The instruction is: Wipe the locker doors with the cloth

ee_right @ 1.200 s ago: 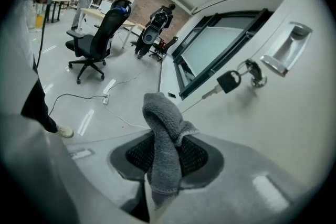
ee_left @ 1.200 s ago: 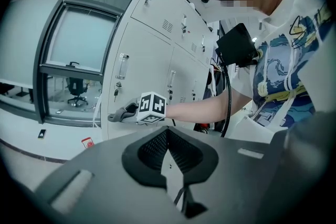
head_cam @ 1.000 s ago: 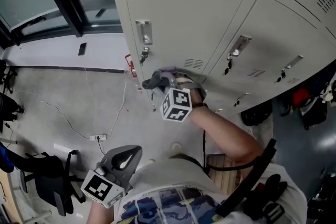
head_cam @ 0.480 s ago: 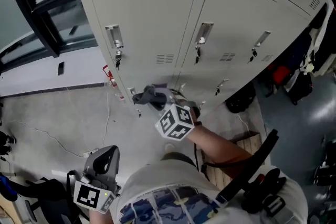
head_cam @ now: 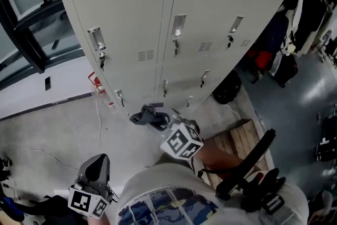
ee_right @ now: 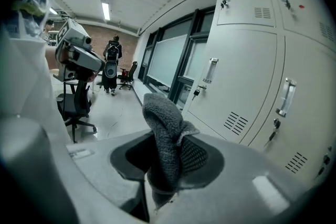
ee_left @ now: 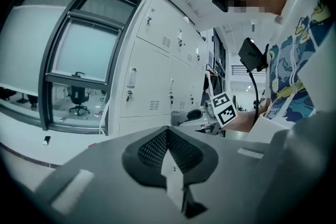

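Right gripper (head_cam: 164, 119) is out front, and its fingers (ee_right: 202, 156) are clamped on the dark grey fleecy cloth (ee_right: 164, 134). The cloth stands bunched in the gap between them. It is pinched near its lower end, its rounded top pokes up well past the fingertips, and a paler corner folds out to the right.

From the head view, the cloth (head_cam: 149, 115) sits in front of the lowest row of the pale grey metal locker doors (head_cam: 126, 23). Whether it touches the steel can't be judged from up there. The right gripper view puts the doors (ee_right: 239, 86) off to the right, and it's floor, not door, beyond the cloth.

Left gripper (head_cam: 98, 162) is down low by the person's hip, well apart from the lockers. Its mesh-faced fingers (ee_left: 149, 150) are pressed together at the tips with nothing between them.

Hard to make out: the cloth's bottom end disappears between the right fingers. The hand holding that gripper is hidden behind the gripper's own body. The top row of lockers is cut off by the upper edge of the head view.
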The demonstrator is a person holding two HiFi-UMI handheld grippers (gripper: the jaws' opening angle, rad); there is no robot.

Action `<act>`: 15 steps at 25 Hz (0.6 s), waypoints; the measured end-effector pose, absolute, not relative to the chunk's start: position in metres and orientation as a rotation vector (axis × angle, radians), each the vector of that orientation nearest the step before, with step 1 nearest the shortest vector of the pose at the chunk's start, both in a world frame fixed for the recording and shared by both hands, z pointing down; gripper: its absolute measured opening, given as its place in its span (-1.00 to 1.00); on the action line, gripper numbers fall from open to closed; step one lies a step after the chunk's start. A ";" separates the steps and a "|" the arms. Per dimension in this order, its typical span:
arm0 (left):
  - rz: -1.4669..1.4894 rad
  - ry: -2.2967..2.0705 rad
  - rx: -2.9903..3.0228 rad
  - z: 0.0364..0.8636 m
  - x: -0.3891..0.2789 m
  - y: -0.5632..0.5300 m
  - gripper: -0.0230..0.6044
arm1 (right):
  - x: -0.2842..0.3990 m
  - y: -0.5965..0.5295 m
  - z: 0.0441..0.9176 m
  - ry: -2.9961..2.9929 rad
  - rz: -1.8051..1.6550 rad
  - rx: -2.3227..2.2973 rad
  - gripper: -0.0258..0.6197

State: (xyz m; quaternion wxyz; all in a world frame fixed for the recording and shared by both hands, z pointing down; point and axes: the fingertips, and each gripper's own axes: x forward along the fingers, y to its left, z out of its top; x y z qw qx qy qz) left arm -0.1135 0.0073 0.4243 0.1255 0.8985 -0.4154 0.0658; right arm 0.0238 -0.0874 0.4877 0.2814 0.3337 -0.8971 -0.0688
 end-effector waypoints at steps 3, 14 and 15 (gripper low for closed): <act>0.211 -1.150 2.643 0.429 -0.110 0.014 -0.92 | 0.027 -0.064 0.483 -2.414 -0.166 0.923 -0.57; 0.204 -0.838 2.732 0.452 -0.079 0.046 -0.92 | 0.042 0.024 0.467 -2.346 -0.141 1.020 -0.57; 0.208 -0.817 2.740 0.454 -0.077 0.049 -0.92 | 0.044 0.031 0.465 -2.336 -0.143 1.031 -0.57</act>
